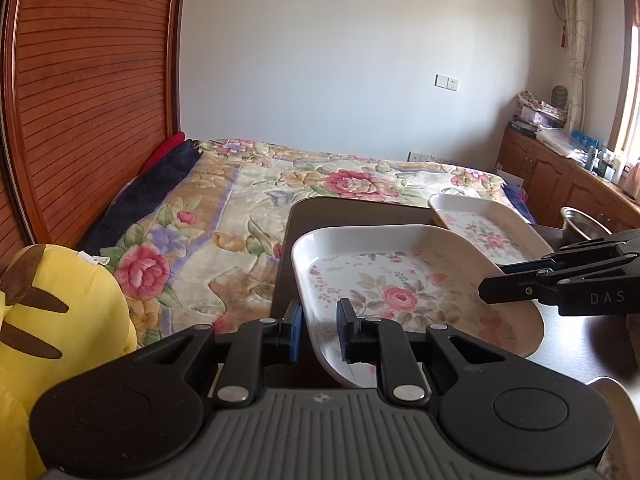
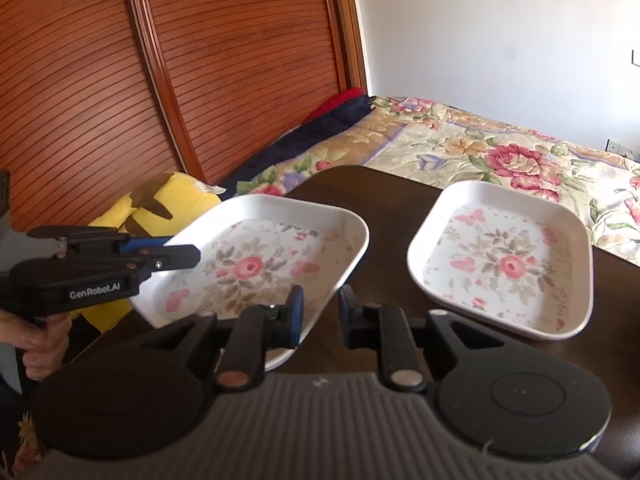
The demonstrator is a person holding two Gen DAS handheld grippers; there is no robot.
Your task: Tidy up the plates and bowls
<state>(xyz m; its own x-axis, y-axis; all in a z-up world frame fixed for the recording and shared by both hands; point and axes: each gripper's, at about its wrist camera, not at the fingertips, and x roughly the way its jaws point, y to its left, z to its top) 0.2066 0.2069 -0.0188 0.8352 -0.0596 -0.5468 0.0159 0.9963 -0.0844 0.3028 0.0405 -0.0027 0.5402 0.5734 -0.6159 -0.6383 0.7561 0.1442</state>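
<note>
The left gripper [image 1: 318, 330] has its jaws straddling the near plate's [image 1: 400, 284] rim, lifting it tilted off the tabletop [image 2: 384, 208], likely for stacking onto the second plate [image 2: 500, 260]. The right gripper [image 2: 318, 316] hovers open alongside.

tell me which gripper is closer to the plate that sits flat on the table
Right. The right gripper is open just short of the flat plate, beside its near-left corner. The left gripper is further off, clamped on the raised plate.
</note>
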